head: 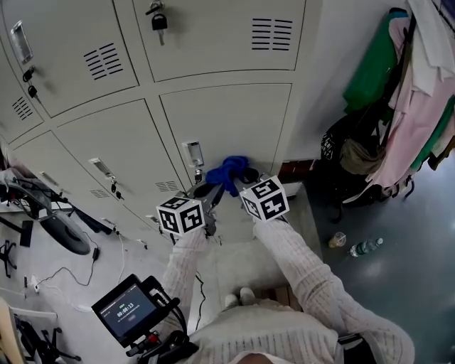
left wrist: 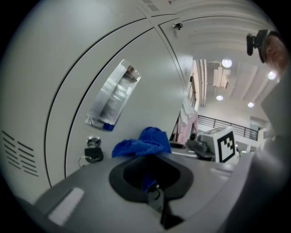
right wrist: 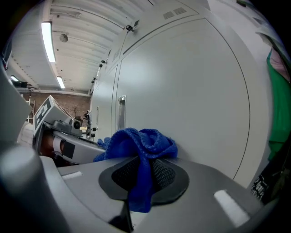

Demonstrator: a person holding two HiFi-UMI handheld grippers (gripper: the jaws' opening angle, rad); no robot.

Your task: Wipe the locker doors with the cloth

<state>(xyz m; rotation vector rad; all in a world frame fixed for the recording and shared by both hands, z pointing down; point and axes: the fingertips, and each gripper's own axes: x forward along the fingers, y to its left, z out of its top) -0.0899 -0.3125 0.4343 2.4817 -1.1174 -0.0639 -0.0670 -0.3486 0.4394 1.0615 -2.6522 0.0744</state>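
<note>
A crumpled blue cloth (head: 229, 173) is pressed against a pale grey locker door (head: 234, 121) low on the bank of lockers. My right gripper (head: 245, 178) is shut on the cloth (right wrist: 141, 141), and a fold hangs down between its black pads (right wrist: 166, 175). My left gripper (head: 213, 192) comes in from the left and is shut on a thin corner of the same cloth (left wrist: 141, 143). Left of the cloth, the door carries a clear label holder (left wrist: 113, 95) and a small key lock (left wrist: 93, 154).
Clothes (head: 419, 106) hang on a rack at the right above a black bag (head: 348, 160). A plastic bottle (head: 366, 247) and a cup (head: 338, 239) lie on the floor. A screen device (head: 128, 309) sits at lower left. A padlock (head: 159, 21) hangs on an upper locker.
</note>
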